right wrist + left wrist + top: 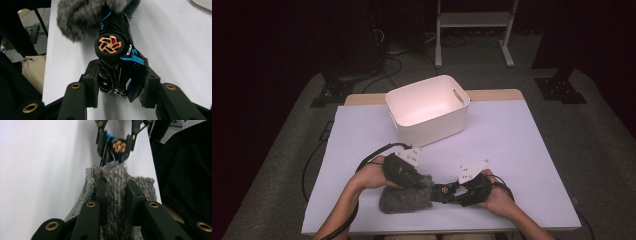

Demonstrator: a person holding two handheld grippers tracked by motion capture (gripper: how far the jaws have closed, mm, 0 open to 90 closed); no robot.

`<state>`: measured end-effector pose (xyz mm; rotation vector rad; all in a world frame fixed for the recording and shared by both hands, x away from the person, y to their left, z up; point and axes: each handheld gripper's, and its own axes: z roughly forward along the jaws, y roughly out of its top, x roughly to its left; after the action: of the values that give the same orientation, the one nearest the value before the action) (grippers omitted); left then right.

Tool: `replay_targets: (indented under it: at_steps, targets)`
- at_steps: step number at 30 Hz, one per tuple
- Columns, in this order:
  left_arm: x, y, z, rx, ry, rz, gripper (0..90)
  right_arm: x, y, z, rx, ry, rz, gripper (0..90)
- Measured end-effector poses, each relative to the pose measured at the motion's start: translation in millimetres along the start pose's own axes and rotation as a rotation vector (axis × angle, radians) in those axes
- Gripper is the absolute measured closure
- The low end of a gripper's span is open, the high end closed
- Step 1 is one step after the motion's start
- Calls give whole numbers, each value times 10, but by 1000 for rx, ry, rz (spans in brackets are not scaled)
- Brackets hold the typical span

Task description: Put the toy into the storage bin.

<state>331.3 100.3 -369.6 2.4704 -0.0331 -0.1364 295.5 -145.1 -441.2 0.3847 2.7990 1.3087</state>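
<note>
Left gripper (116, 192): nearest the table's front edge, jaws clamped on a fold of the grey shaggy cloth (117, 180).
Right gripper (120, 85): jaws clamped across the body of the black toy car (117, 47), near one end.
Cloth position: on the white tabletop (522, 135) at the front, between the two hands, just left of the car and touching it.
Car position: held between cloth and right gripper, turned on its side, one bronze-spoked wheel up.
Car axis: long axis runs from the right gripper's jaws toward the cloth; far end under the pile.
Beyond: white plastic bin (428, 109), standing upright mid-table, well apart.
Count: two grippers, one cloth, one car, one bin.
</note>
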Motion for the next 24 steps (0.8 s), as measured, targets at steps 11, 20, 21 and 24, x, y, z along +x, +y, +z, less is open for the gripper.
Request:
replay_targets:
  at_steps: [11,20,21,24]
  targets:
    - [49,456,338,-3,-57,99,759,-33,-14,-39,6,3,0,571]
    - [98,366,293,-1,-46,56,755,-85,-99,-171,19,-5,12,572]
    - [98,366,293,-1,-46,56,754,-85,-99,-171,19,-5,12,572]
    - [103,267,229,-5,-34,36,753,-105,-144,-232,25,-8,18,572]
